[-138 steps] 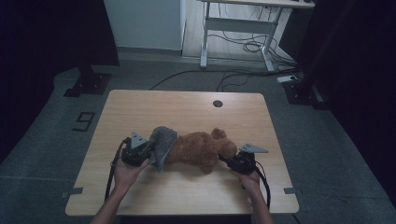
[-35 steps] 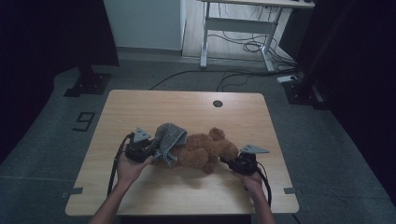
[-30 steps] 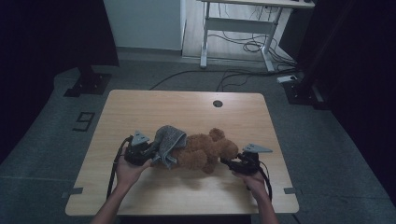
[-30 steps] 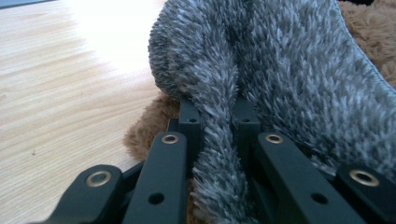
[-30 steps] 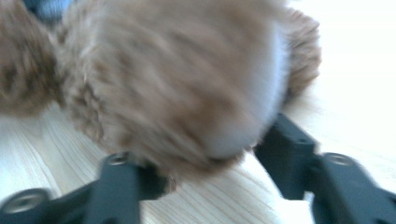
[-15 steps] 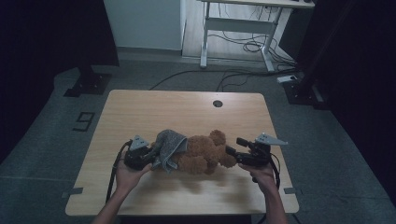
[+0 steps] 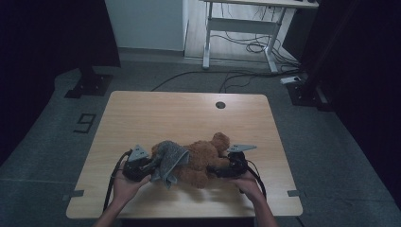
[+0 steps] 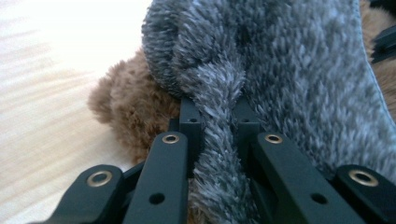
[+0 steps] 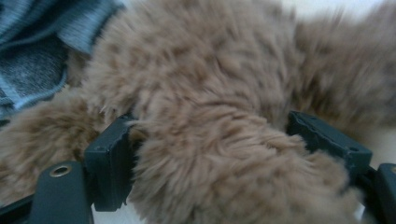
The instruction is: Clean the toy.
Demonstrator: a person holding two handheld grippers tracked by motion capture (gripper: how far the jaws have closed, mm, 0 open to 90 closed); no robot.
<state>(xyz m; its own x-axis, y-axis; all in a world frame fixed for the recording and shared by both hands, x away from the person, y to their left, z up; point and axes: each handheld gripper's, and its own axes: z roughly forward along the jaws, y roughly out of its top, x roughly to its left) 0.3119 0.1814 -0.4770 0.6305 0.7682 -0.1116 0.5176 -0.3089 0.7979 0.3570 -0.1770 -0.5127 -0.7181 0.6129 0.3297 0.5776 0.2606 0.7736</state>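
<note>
A brown teddy bear (image 7: 204, 158) lies on its side near the front of the wooden table (image 7: 189, 113). A grey fleece garment (image 7: 168, 161) covers its left end. My left gripper (image 7: 146, 166) is shut on a fold of that garment (image 8: 289, 70), pinched between the jaws of the left gripper (image 8: 217, 116); brown fur (image 8: 130, 112) shows behind it. My right gripper (image 7: 215, 170) comes in from the bear's right. In the right gripper view the right gripper (image 9: 217, 135) stands open, its jaws wide apart on either side of a furry limb (image 9: 210, 154). The garment (image 9: 32, 46) shows at upper left.
A round cable hole (image 7: 220, 104) sits near the table's far edge. Behind the table stand a white desk frame (image 7: 246, 23) with cables (image 7: 246, 47) on the floor and a black stand base (image 7: 90, 85). A "9" tape mark (image 7: 85, 123) lies on the floor at left.
The right gripper, raised and swung right half a second ago, has come back down to the bear, jaws now around a limb. The left gripper keeps its hold on the garment.
</note>
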